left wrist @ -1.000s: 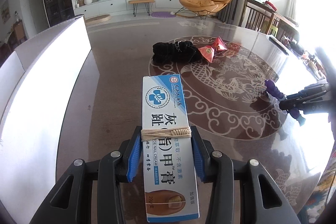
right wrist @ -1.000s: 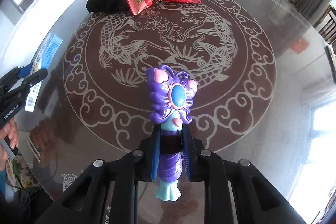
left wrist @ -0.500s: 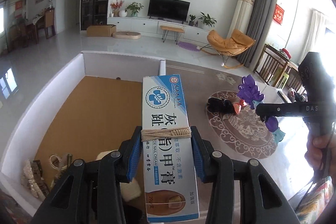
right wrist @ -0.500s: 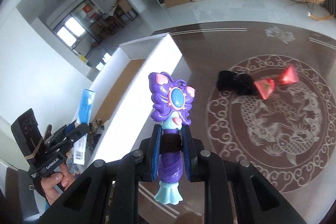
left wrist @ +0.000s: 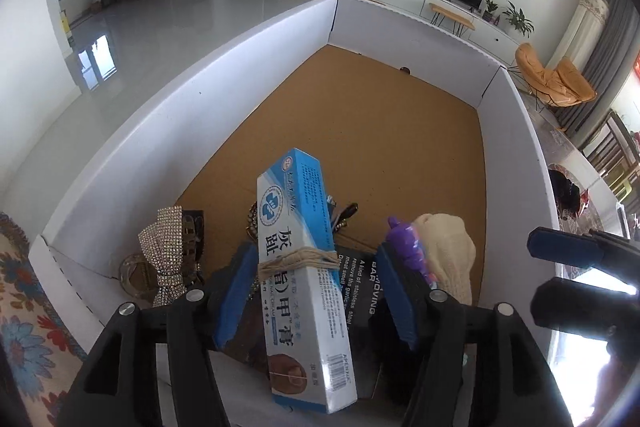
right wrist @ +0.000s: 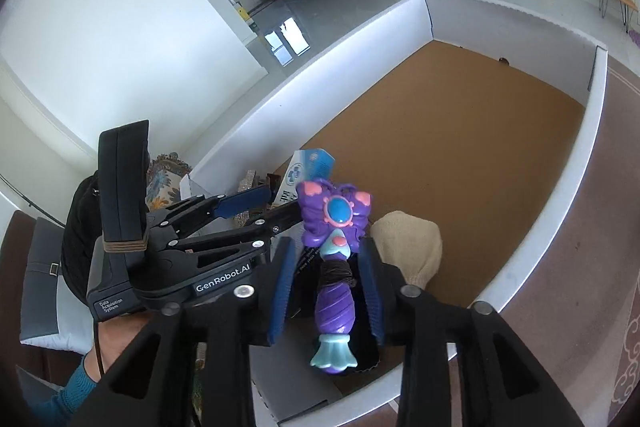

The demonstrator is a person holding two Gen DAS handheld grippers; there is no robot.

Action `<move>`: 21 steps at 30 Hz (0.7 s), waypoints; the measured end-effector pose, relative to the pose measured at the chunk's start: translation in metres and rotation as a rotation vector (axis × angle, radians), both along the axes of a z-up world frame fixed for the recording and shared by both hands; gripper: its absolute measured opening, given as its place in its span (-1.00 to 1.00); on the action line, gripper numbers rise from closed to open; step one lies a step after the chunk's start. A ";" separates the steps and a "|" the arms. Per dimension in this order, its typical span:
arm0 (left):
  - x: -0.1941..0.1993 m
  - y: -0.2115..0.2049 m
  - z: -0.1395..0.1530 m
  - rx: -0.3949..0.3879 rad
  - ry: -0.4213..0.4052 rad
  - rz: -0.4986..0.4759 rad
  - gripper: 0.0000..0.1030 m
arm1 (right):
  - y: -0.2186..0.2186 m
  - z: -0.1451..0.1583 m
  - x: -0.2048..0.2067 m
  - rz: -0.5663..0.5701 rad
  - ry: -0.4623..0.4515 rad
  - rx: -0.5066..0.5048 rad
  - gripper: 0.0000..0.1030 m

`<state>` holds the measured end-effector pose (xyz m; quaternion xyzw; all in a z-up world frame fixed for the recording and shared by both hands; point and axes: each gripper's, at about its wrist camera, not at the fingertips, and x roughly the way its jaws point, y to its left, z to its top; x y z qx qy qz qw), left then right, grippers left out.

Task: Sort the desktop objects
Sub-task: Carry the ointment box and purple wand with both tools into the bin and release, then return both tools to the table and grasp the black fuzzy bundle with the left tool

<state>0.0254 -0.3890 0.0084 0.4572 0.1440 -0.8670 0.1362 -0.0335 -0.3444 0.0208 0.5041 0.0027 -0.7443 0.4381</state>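
Over the near end of a white-walled box (left wrist: 200, 99) with a brown floor, my left gripper (left wrist: 316, 287) is opening its jaws. The blue-and-white cream carton (left wrist: 300, 259), wrapped with a rubber band, tilts between the pads, and neither pad touches it. Close to its right, my right gripper (right wrist: 326, 283) is also opening. The purple butterfly toy (right wrist: 334, 267) shows between the spread blue pads, free of both. The left wrist view has that toy (left wrist: 404, 247) low beside a cream knit piece (left wrist: 444, 255). The left gripper (right wrist: 272, 207) and carton (right wrist: 308, 167) also appear in the right wrist view.
Inside the box lie a rhinestone bow (left wrist: 168, 259), a black printed pack (left wrist: 360, 287) and small trinkets near the front wall. The box (right wrist: 592, 131) stands on a brown patterned table (right wrist: 580, 267), where a black cloth (left wrist: 564, 191) lies. A hand (right wrist: 120, 339) holds the left gripper.
Both grippers swung left from above the table to above the white box. Their jaws, shut on the carton and the toy before, now stand apart from them, and the carton has tilted.
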 end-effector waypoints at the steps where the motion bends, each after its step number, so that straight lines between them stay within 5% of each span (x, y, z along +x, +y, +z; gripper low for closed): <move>1: 0.004 0.004 0.003 -0.001 0.027 -0.006 0.24 | 0.007 -0.002 0.002 -0.014 0.004 -0.015 0.49; 4: 0.015 0.022 0.013 -0.042 0.094 -0.022 0.30 | 0.056 0.006 0.011 -0.062 0.091 -0.094 0.54; 6: 0.023 0.037 0.024 -0.044 0.136 -0.058 0.30 | 0.099 0.013 0.018 -0.119 0.182 -0.114 0.74; 7: 0.025 0.049 0.029 -0.036 0.157 -0.088 0.30 | 0.127 0.013 0.018 -0.164 0.228 -0.103 0.94; 10: 0.028 0.094 0.046 -0.004 0.214 -0.216 0.30 | 0.208 -0.007 0.021 -0.318 0.312 0.010 1.00; 13: 0.028 0.150 0.058 0.027 0.244 -0.383 0.43 | 0.291 -0.048 0.015 -0.476 0.297 0.196 1.00; 15: 0.023 0.189 0.056 0.055 0.234 -0.480 0.72 | 0.347 -0.070 0.016 -0.578 0.263 0.273 1.00; 21: -0.018 0.282 0.002 0.073 0.087 -0.653 0.72 | 0.433 -0.088 0.032 -0.729 0.229 0.362 1.00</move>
